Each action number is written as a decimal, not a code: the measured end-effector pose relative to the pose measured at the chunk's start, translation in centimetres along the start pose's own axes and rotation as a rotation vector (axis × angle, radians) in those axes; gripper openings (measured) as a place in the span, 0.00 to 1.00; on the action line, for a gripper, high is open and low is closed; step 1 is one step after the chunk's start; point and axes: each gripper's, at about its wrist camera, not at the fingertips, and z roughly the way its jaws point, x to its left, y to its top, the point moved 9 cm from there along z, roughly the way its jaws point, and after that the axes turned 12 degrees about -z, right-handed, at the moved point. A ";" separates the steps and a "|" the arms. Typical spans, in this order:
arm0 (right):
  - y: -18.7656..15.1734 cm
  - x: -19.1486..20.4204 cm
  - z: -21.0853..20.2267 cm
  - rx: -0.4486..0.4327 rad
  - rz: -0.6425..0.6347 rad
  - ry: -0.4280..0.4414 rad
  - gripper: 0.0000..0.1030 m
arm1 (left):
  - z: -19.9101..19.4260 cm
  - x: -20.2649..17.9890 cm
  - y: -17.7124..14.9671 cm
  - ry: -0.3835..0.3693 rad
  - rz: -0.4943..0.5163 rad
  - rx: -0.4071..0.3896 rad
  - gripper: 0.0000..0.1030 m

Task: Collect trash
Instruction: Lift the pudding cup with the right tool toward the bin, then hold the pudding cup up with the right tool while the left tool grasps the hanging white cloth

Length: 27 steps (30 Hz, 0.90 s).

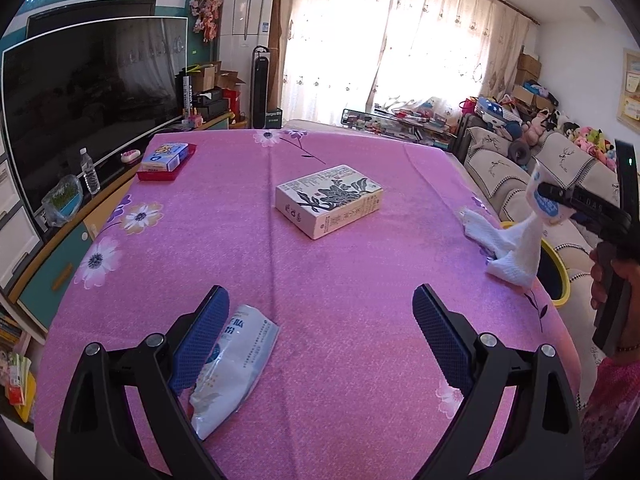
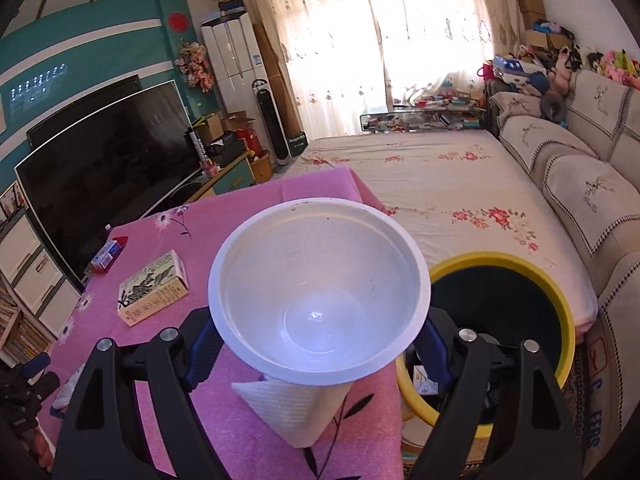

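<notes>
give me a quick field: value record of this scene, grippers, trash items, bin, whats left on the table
left hand-held gripper: open, holds nothing, above the pink tablecloth
right hand-held gripper: shut on white paper bowl
paper towel: hangs under the bowl, its far end trailing onto the table edge
bin: yellow rim, dark inside, beside the table's right edge, partly below the bowl
plastic wrapper: flat on the cloth by the left finger
floral box: mid-table
blue and white pack: in red tray, far left corner

A home living room: big television (image 1: 92, 108), cushioned sofa (image 2: 580, 184) piled with plush toys (image 1: 592, 140), curtained window (image 1: 384, 40).
</notes>
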 end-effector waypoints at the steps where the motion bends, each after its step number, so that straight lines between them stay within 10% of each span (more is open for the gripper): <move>1: 0.8 0.6 -0.5 -0.010 -0.017 0.012 0.75 | 0.1 -0.5 -0.2 -0.015 0.010 0.006 0.89; 20: 8.8 9.3 -7.5 -0.049 -0.198 0.244 0.75 | 0.9 -20.6 1.0 -0.524 0.398 -0.126 0.95; 27: 9.4 11.0 -8.9 -0.048 -0.223 0.287 0.75 | 2.6 -23.8 2.9 -0.540 0.460 -0.225 0.95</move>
